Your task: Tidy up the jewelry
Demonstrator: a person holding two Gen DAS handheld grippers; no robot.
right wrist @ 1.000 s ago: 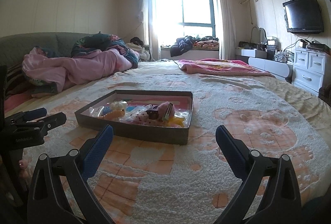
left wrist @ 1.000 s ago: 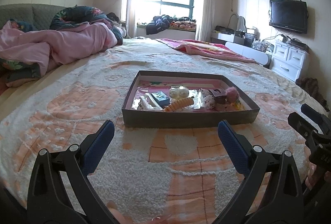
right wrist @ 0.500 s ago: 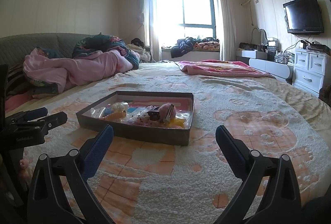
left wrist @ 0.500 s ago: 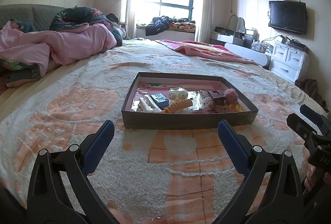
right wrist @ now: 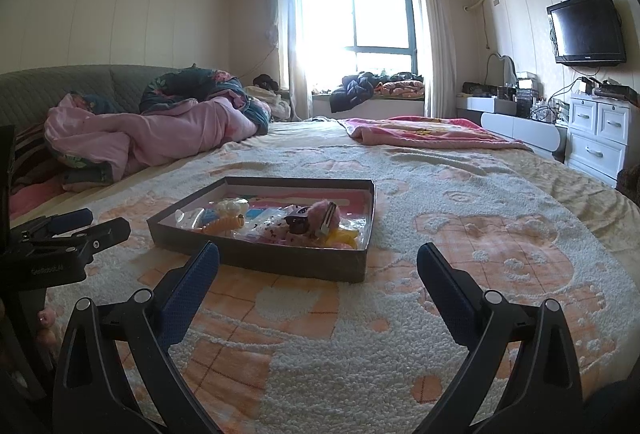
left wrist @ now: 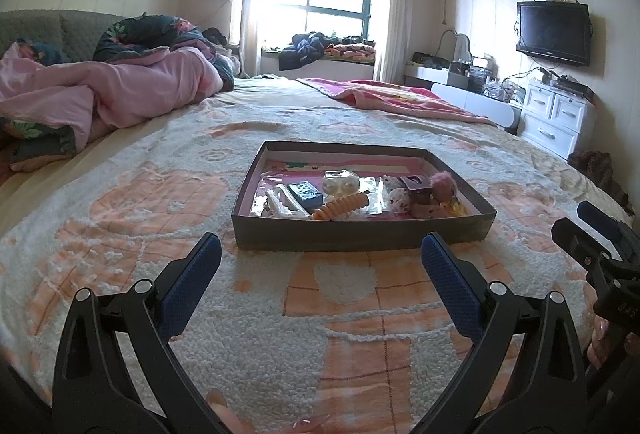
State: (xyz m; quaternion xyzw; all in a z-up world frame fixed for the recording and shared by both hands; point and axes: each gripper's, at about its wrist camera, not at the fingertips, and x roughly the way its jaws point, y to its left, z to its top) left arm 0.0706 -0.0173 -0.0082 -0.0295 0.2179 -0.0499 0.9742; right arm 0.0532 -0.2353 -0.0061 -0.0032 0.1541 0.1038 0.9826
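Observation:
A shallow grey box (left wrist: 360,232) with a pink inside lies on the bed, also in the right wrist view (right wrist: 256,254). It holds several small items: an orange spiral hair tie (left wrist: 340,205), a blue packet (left wrist: 306,192), a pair of pearl pieces in plastic (left wrist: 340,183), a pink fluffy clip (left wrist: 442,187) and a yellow piece (right wrist: 344,237). My left gripper (left wrist: 320,266) is open and empty, just short of the box's near wall. My right gripper (right wrist: 318,270) is open and empty, near the box's right corner.
The bed has a cream and orange blanket (left wrist: 280,314). A pink duvet (left wrist: 100,93) is heaped at the far left. A pink blanket (left wrist: 392,97) lies at the far end. White drawers (left wrist: 556,117) and a TV (left wrist: 554,31) stand on the right.
Both grippers have risen and tilted slightly, so the box sits a little lower in both views. Both stay open and empty.

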